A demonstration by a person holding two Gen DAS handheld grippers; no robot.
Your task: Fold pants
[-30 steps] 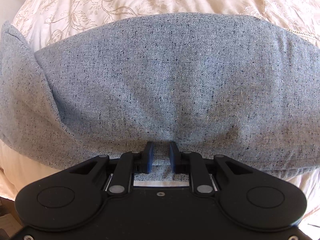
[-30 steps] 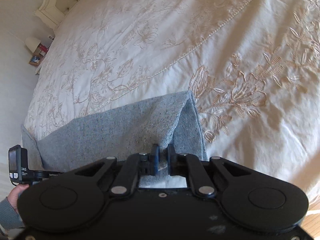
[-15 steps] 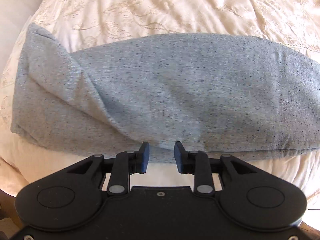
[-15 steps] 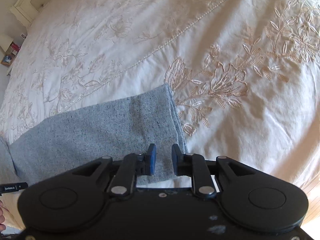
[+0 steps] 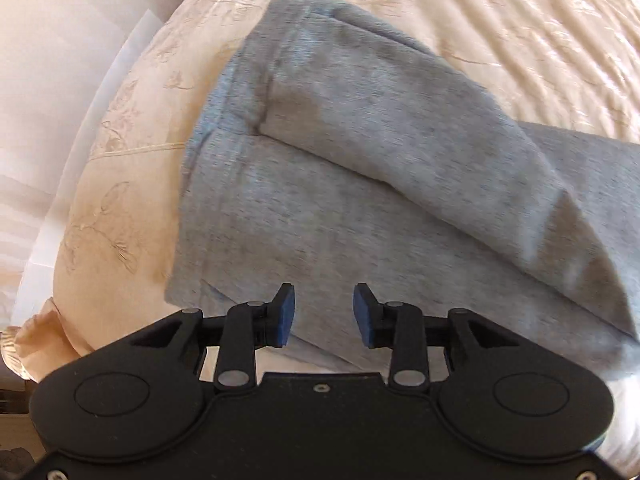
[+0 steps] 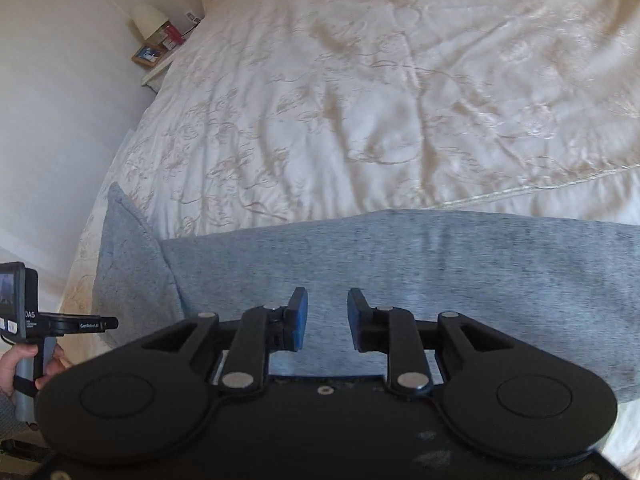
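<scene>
While the soft grey knit pants [image 5: 360, 184] lie folded long on the cream flowered bedspread [image 6: 360, 100], both grippers, left [image 5: 324, 314] and right [image 6: 327, 318], have just opened and hold nothing; next, pinch one end and bring it neatly over the other

one pair of grey pants [image 5: 320, 208] lying folded over, one upper layer across one lower layer; one cream embroidered bedspread [image 6: 360, 100] under it; two grippers counted, left gripper [image 5: 324, 314] and right gripper [image 6: 327, 318], each with two blue-padded fingers; one hand [image 6: 18, 364] on one handle at the left edge; beside the bed one lamp [image 6: 150, 20] and one framed picture [image 6: 149, 54]
</scene>
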